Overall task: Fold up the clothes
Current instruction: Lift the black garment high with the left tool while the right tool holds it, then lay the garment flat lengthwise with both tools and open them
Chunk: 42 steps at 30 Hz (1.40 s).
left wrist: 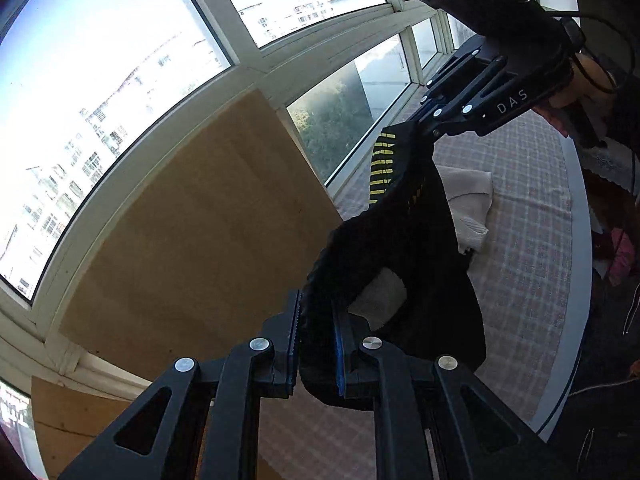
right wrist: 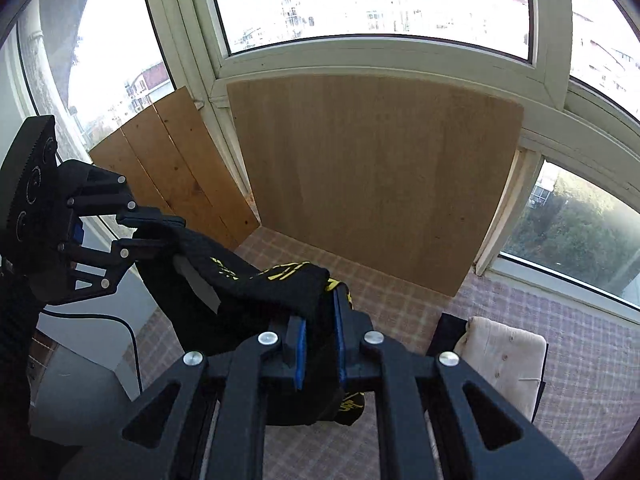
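A black garment with yellow print (left wrist: pixel 416 248) hangs in the air between my two grippers, above a table with a checked cloth (left wrist: pixel 532 208). My left gripper (left wrist: pixel 316 312) is shut on one end of it. My right gripper (right wrist: pixel 320 320) is shut on the other end (right wrist: pixel 280 284). In the left wrist view the right gripper (left wrist: pixel 424 124) grips the garment at upper right. In the right wrist view the left gripper (right wrist: pixel 160 232) grips it at left. The cloth sags between them.
A folded cream garment (right wrist: pixel 500 356) lies on the checked tablecloth (right wrist: pixel 580 360); it also shows in the left wrist view (left wrist: pixel 468 200). Wooden boards (right wrist: pixel 372 176) lean against the windows (right wrist: pixel 372 0) behind the table. The table's pale rim (left wrist: pixel 576 280) runs at right.
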### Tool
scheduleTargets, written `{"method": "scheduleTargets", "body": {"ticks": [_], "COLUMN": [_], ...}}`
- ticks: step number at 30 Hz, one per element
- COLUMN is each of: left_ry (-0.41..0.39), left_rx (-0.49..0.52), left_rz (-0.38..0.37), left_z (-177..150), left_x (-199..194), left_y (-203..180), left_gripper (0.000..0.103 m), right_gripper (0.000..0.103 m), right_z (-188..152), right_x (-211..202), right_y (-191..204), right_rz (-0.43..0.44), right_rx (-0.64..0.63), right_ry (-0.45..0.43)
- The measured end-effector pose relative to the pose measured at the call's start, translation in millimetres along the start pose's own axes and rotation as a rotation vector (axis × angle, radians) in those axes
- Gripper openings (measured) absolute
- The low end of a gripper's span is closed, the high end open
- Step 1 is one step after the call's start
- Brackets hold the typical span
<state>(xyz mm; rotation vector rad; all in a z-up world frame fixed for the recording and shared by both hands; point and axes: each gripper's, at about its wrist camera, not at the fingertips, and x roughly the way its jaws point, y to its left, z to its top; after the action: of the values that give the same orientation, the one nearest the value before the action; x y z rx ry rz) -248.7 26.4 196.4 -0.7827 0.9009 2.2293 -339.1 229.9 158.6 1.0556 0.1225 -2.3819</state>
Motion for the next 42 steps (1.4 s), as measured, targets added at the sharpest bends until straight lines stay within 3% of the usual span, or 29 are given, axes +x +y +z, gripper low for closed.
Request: {"method": "scheduleTargets", "body": {"ticks": [5,9,12,16,20,22,25,27,29,31,32,37,39,42], "left_ry": [-0.135,-0.196,-0.182,-0.116,-0.021,0.103,0.249,0.281,0.275,0.274,0.28,0.267,0.25,0.222], "left_rx": [0.007,0.091,0.121,0.138,0.023,-0.075,-0.163,-0.186,-0.208,-0.231,-0.236,-0.237,-0.263,-0.32], "left_rz": [0.128,0.147,0.119,0.027,-0.187,-0.326,-0.454,-0.48,-0.472,-0.469,-0.47,-0.449,-0.459,-0.502], "left_z": [68,70,37,-41,-141,-193,-252,-266,-266,-263,-263,-264,-265,-263], "left_x": [-75,-121,-111,-64,16,67,116,127,125,124,123,110,102,94], "left_y": [49,24,-24,-106,-196,-237,-287,-305,-308,-306,-308,-314,-312,-301], "left_gripper": [0.013,0.013,0.014,0.014,0.014,0.014,0.014,0.019,0.021,0.032,0.036,0.036,0.036,0.036], "right_gripper": [0.011,0.011,0.011,0.011,0.011,0.011,0.011,0.014,0.021,0.034,0.035,0.036,0.036,0.036], "right_z": [72,62,11,-84,-204,-269,-350,-378,-389,-389,-389,-392,-390,-387], "right_x": [-75,-124,-119,-62,25,74,129,142,146,143,143,130,120,107], "right_y": [3,15,26,34,37,37,39,43,49,56,58,54,48,46], "right_rz": [-0.04,-0.017,-0.017,-0.011,0.014,0.044,0.075,0.062,0.019,-0.036,-0.043,0.03,0.072,0.061], "right_rx": [-0.01,-0.029,-0.063,-0.07,-0.023,0.019,0.074,0.069,0.016,-0.06,-0.087,-0.126,-0.128,-0.195], "right_ry": [-0.183,-0.237,-0.199,-0.061,0.132,0.273,0.453,0.513,0.533,0.546,0.557,0.586,0.592,0.58]}}
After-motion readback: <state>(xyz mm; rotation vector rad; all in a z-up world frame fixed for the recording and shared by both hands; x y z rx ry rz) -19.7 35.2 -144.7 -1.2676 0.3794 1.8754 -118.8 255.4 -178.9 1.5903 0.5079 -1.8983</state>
